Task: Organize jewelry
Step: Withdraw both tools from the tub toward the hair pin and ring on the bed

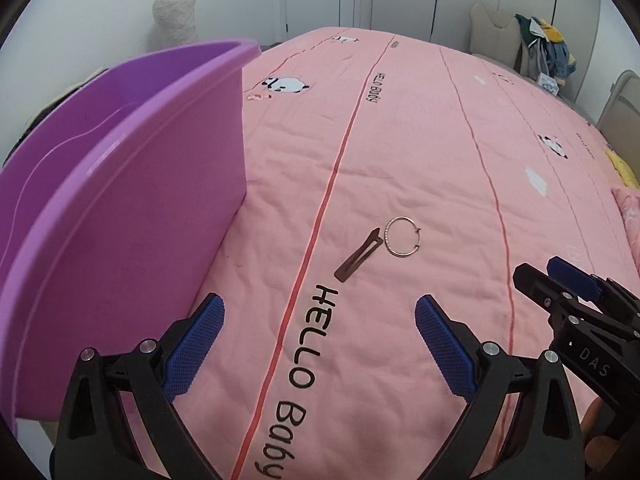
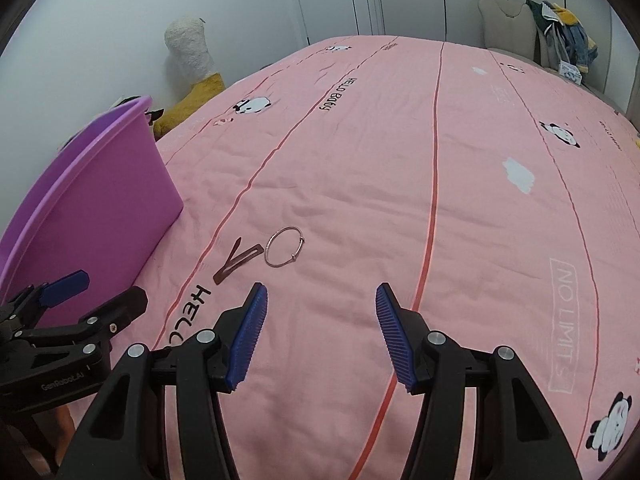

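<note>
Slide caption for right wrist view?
Open right tool above bangle and hair clip on pink quilt.

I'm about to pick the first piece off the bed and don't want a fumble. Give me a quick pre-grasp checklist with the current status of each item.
1. Left gripper open and empty: ok.
2. Right gripper open and empty: ok.
3. Bangle lying flat on the pink quilt, in the clear ahead of the right gripper's fingers: ok.
4. Hair clip separate from the bangle: cannot tell; in the left wrist view its tip meets the ring's edge.
5. Purple bin within view to the left, opening unobstructed: ok.
6. Bin contents: cannot tell, only part of its inside shows.
</note>
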{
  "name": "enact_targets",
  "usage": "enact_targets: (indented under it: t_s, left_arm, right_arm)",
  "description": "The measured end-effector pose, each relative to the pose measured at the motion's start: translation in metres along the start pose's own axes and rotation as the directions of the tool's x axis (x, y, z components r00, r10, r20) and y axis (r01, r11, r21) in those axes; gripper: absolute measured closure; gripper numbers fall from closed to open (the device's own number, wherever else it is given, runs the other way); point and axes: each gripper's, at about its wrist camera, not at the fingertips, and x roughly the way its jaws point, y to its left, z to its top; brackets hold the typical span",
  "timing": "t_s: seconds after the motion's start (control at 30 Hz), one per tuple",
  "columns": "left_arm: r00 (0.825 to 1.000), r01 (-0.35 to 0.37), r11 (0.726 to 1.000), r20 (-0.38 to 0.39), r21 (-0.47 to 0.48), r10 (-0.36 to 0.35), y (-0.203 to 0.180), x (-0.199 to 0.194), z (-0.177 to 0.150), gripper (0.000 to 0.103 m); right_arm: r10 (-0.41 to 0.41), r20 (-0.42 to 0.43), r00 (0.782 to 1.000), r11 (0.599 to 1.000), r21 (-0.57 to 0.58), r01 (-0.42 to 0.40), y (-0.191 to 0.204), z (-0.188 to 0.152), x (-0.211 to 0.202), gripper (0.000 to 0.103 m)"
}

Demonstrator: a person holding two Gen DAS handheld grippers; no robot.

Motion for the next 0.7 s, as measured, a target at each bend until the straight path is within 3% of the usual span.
enact_targets:
  t_s: [0.3, 0.7]
  left_arm:
    - [0.999, -0.001, 1.000, -0.051, -0.015, 0.000, 0.001, 0.067, 0.009, 0.009]
    - [0.998, -0.016, 1.000, -0.056, 0.018, 0.017, 0.002, 0.100, 0.006, 0.009]
  right_arm:
    - [0.029, -0.043, 0.999, 0.999, -0.014, -0.030, -0.005, 0.016, 0.076, 0.049]
    - [0.016, -0.062, 0.998, 0.999, -0.049, -0.019, 0.004, 0.029, 0.120, 0.049]
